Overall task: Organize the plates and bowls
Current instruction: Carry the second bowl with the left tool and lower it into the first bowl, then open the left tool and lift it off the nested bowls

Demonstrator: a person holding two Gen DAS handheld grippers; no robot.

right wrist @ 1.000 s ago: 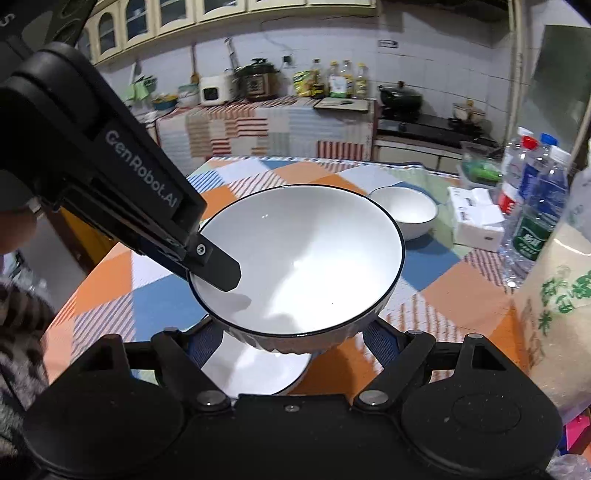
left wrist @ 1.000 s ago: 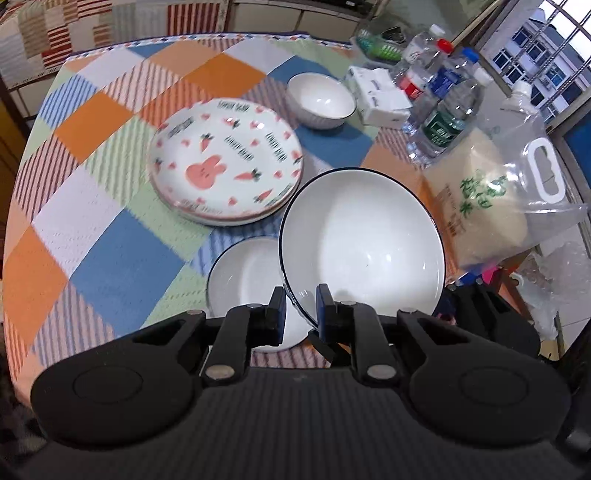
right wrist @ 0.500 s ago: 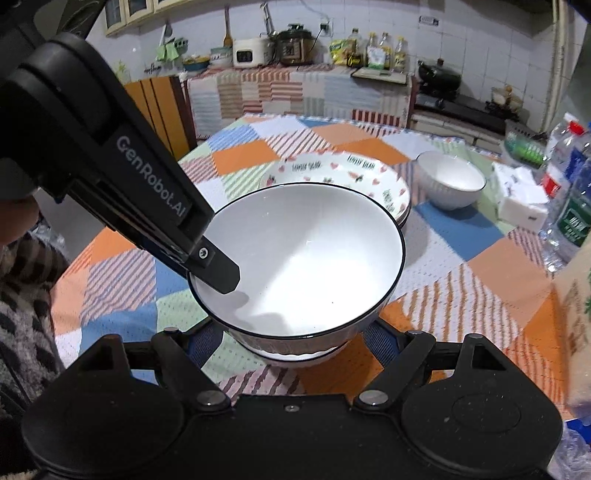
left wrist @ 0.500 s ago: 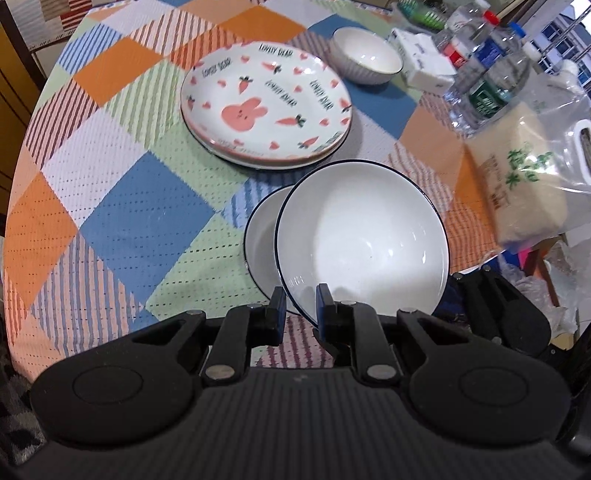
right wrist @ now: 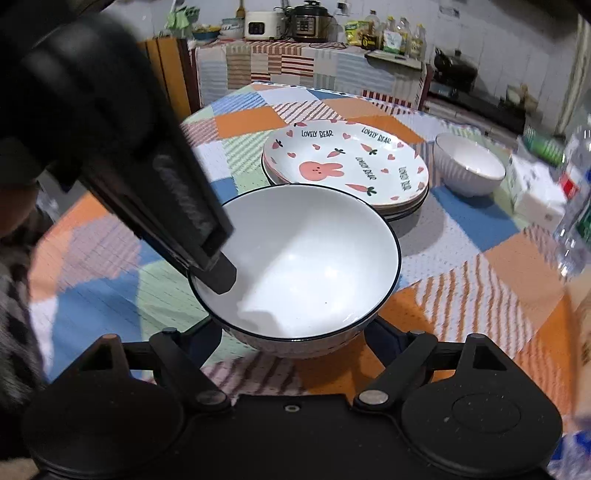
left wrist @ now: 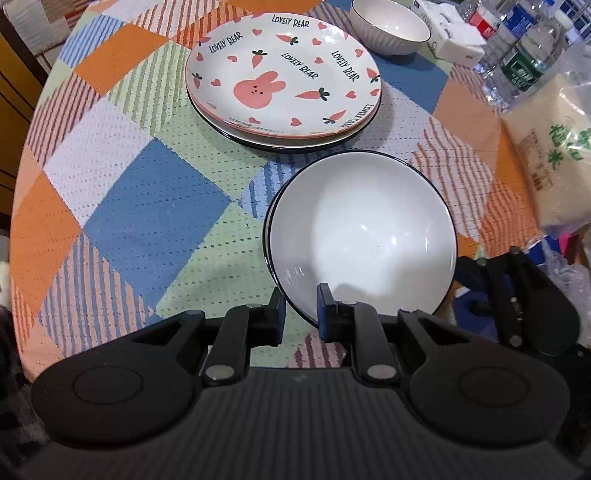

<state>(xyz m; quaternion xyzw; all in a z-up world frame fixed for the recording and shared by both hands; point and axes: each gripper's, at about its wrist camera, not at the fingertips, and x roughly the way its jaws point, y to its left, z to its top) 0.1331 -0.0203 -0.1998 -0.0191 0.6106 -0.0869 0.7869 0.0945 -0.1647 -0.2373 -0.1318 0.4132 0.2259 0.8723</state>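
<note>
Left fingers (left wrist: 300,309) clamped on the near rim of the white bowl (left wrist: 364,232), one finger inside, one outside. Right fingers (right wrist: 299,341) spread wide around the bowl's base from the opposite side, tips hidden beneath it; impossible to tell whether touching or just cradling. Bowl sitting low at the desk (left wrist: 147,218) edge, seemingly nested on a second bowl (left wrist: 266,236), of which only a thin dark rim shows at 9 o'clock.

Step in hand, by judgement: stacking one bowl into another, nearly finished. Next move calls for loosening the left grip, sliding the inner finger up and out without dragging the rim, then drawing the right fingers back clear of the base.

Farther out, at 12 o'clock of the bowl: stack of rabbit-and-carrot plates (left wrist: 284,79), close but apart. Beyond, toward 1 o'clock: small white bowl (left wrist: 389,27), probably the next to collect. At 2 o'clock: tissue pack (left wrist: 452,38), water bottles (left wrist: 524,61), a bag of rice (left wrist: 554,147) crowding the desk's right edge, likely tight for any reach that way.
</note>
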